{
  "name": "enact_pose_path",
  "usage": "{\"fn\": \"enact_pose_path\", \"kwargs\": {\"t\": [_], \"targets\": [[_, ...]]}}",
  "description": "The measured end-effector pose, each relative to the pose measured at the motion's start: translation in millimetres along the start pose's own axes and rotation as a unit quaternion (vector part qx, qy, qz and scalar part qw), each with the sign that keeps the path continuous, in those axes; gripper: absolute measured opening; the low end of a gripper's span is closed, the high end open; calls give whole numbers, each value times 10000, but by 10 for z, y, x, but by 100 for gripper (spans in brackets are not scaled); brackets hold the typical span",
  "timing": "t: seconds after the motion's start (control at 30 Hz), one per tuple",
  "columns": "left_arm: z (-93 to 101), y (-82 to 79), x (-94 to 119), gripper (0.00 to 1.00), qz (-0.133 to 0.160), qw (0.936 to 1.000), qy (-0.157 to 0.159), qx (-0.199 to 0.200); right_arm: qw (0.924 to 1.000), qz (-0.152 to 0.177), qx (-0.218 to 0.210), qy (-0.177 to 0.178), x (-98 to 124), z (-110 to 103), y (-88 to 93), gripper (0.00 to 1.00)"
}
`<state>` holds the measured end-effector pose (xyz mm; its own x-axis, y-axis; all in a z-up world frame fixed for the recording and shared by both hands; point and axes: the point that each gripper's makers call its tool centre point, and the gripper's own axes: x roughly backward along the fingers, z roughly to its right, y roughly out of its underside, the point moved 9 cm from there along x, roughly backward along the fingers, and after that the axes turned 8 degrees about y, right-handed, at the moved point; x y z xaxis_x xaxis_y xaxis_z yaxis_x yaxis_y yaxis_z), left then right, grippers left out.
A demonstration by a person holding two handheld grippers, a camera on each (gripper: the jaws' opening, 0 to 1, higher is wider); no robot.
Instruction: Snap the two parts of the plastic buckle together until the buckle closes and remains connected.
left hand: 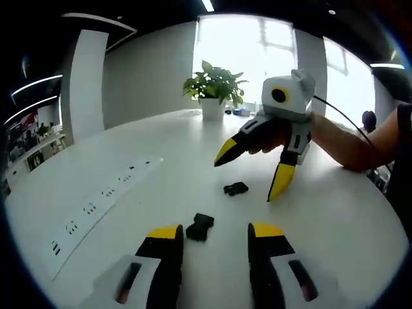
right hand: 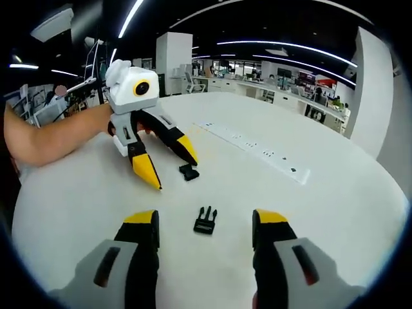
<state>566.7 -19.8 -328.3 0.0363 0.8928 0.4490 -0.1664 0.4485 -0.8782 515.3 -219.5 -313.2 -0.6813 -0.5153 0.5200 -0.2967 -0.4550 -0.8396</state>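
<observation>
The two black buckle halves lie apart on the white surface [left hand: 335,219]: the pronged half [right hand: 205,221] sits just ahead of the right gripper [right hand: 205,230], between its spread, empty jaws, and the socket half [right hand: 188,172] lies beside the yellow tips of the left gripper [right hand: 172,165]. Seen from the left gripper view, its own jaws stand released with a buckle half just in front, while the right gripper's jaws hang wide above the other half. A strip of power sockets [right hand: 257,149] runs along the surface, and a potted plant [left hand: 214,90] stands at its far edge.
</observation>
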Motion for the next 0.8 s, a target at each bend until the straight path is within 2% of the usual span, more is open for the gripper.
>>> {"fn": "enact_pose_path", "kwargs": {"t": [0.17, 0.33, 0.8], "targets": [[-32, -3, 25, 30, 54, 9999, -74, 66, 10000, -40, 19, -10, -12, 4, 18, 54], [-46, 10, 49, 28, 106, 9997, -176, 91, 9999, -94, -78, 22, -13, 10, 28, 39], [-2, 37, 36, 23, 54, 9995, -315, -5, 9997, -209, -108, 64, 7, 31, 49, 23]]}}
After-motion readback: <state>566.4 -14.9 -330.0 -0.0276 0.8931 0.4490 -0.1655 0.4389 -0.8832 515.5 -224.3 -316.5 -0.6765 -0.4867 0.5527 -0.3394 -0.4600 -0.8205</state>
